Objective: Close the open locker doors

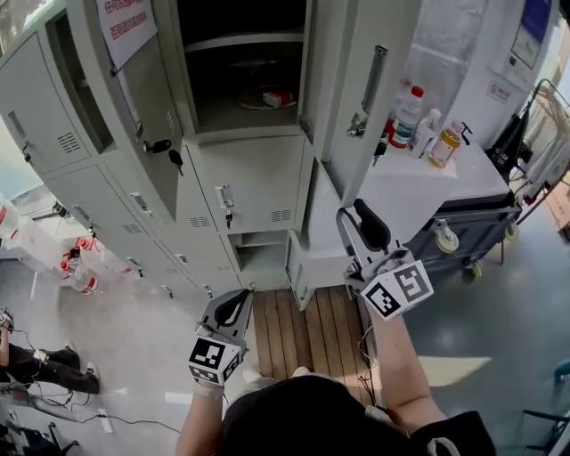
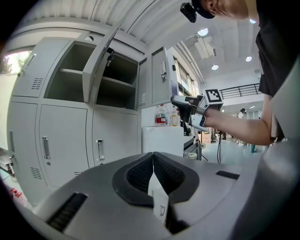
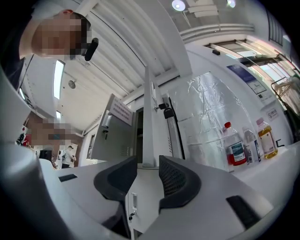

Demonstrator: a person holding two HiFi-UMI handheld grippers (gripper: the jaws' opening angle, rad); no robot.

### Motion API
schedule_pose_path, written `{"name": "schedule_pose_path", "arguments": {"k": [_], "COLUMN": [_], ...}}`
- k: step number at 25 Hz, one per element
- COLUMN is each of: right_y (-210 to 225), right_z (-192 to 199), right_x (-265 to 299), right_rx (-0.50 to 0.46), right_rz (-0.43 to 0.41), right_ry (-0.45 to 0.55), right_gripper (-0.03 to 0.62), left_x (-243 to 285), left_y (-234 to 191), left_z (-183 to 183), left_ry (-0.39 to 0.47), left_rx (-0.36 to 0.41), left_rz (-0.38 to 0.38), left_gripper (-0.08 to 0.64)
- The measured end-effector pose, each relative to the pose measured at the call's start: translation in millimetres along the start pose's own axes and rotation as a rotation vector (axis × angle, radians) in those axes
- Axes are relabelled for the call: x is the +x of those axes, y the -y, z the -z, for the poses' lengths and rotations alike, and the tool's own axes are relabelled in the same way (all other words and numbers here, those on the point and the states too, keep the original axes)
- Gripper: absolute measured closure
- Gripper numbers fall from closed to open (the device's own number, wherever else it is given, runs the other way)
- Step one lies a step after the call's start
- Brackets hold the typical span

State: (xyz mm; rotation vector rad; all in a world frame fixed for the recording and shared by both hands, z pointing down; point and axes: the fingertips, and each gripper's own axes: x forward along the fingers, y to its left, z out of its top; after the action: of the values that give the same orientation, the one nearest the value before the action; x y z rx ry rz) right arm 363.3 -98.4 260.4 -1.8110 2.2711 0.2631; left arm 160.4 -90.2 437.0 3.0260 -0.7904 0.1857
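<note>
Head view alone shows a red-white item (image 1: 278, 98) inside the open locker (image 1: 233, 114).

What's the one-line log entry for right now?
left gripper: shut, empty | right gripper: open, empty, facing open right upper door | left upper door: open

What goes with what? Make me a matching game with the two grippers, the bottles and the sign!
Things:
1. left gripper
2. right gripper
3. bottles
4. sign

Place or state:
A. stuck on an open door
B. jaws apart
C. jaws together
D. standing on the white top

Pairs: 1-C, 2-B, 3-D, 4-A
</note>
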Motion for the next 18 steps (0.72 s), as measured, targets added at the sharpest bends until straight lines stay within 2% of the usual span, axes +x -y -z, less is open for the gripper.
{"name": "schedule_pose_path", "arguments": {"k": [6,18], "right_y": [-7.6,-65.8], "right_z": [-3.8,7.9], "right_x": [10.2,52.7], "right_rx": [-0.014,-0.029], "right_rz": [0.038,-0.035], "right_ry": [0.041,0.036], "right_gripper": [0.474,0.468], "left_x": [-8.5,-38.1], "left_y": [-18.2,-67.5], "left_z": [5.6,12.3], "left_ry": [-0.004,0.010], "left_rx": [-0.011,-0.012], "left_rz": [-0.009,-0.051], "left_gripper": [0.540,0.540]}}
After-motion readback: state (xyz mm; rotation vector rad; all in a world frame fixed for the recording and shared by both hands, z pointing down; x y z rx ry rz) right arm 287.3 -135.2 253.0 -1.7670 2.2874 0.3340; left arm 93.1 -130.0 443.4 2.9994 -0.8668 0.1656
